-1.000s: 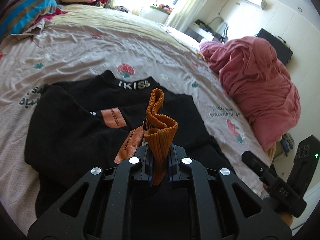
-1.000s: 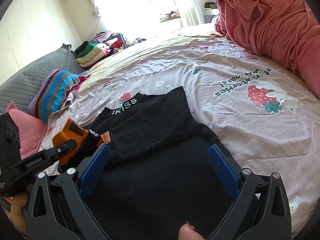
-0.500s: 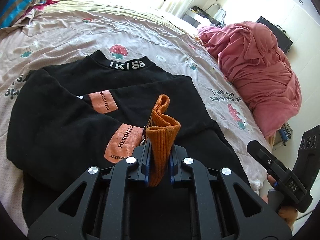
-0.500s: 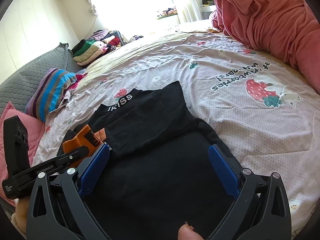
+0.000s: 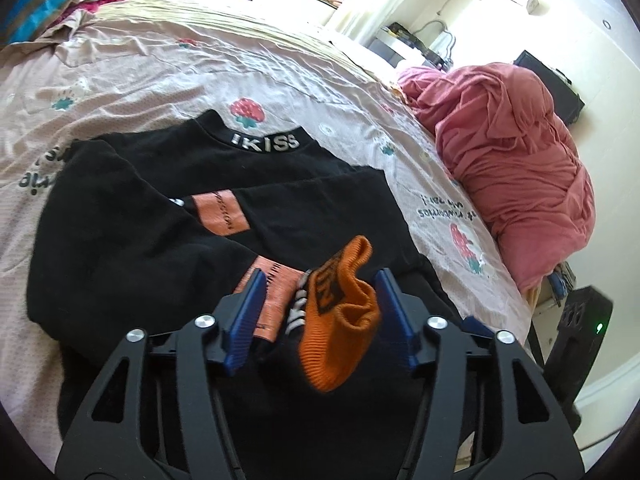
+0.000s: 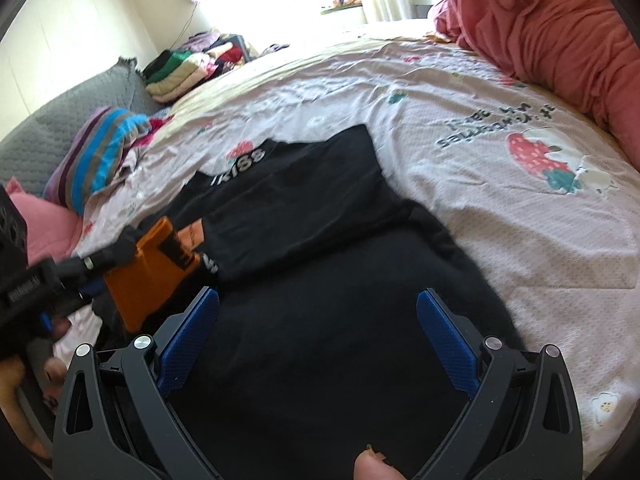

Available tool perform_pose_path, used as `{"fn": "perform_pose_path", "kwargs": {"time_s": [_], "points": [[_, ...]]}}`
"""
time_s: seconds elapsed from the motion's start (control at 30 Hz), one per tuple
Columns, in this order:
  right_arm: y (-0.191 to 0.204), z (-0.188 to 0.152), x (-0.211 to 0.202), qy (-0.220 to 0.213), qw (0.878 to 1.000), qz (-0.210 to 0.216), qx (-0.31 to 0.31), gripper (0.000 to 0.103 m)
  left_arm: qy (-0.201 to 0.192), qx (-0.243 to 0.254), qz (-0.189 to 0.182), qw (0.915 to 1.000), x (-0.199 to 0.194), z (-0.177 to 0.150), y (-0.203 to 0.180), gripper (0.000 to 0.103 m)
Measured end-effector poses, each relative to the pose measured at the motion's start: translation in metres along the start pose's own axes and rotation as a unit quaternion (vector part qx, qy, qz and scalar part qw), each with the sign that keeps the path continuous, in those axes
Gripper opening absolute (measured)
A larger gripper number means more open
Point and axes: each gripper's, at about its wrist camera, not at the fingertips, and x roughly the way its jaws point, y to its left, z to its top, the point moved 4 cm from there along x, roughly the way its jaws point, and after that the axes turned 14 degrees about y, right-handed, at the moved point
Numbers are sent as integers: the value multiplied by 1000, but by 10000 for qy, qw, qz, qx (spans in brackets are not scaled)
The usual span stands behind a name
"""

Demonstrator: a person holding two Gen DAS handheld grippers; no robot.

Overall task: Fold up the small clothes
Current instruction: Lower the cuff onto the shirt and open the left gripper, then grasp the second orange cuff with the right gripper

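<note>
A black sweater (image 5: 280, 176) with an "IKISS" collar lies on the bed, both sleeves folded across its chest. Its orange ribbed cuff (image 5: 340, 328) lies loose between the blue pads of my left gripper (image 5: 320, 304), which is open just above the sweater. In the right wrist view the sweater (image 6: 320, 280) fills the middle, and the cuff (image 6: 156, 272) shows at the left beside the left gripper (image 6: 60, 280). My right gripper (image 6: 320, 332) is open and empty over the sweater's lower body.
A bunched red blanket (image 5: 512, 160) lies on the bed's right side. A striped pillow (image 6: 100, 152) and a stack of folded clothes (image 6: 180, 76) sit at the far left. The strawberry-print sheet (image 6: 520, 160) surrounds the sweater.
My left gripper has opened and let go of the orange cuff, which now slumps between the pads. The right gripper stays open over the sweater.
</note>
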Motion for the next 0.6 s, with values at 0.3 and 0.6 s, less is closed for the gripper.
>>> {"fn": "perform_pose_path", "kwargs": {"time_s": [0.3, 0.6], "points": [[32, -11, 23, 360, 9983, 64, -447, 99, -319, -208, 657, 9971, -22, 5, 26, 83], [54, -17, 54, 752, 9956, 365, -416, 95, -538, -546, 1014, 9919, -44, 7, 57, 94]]}}
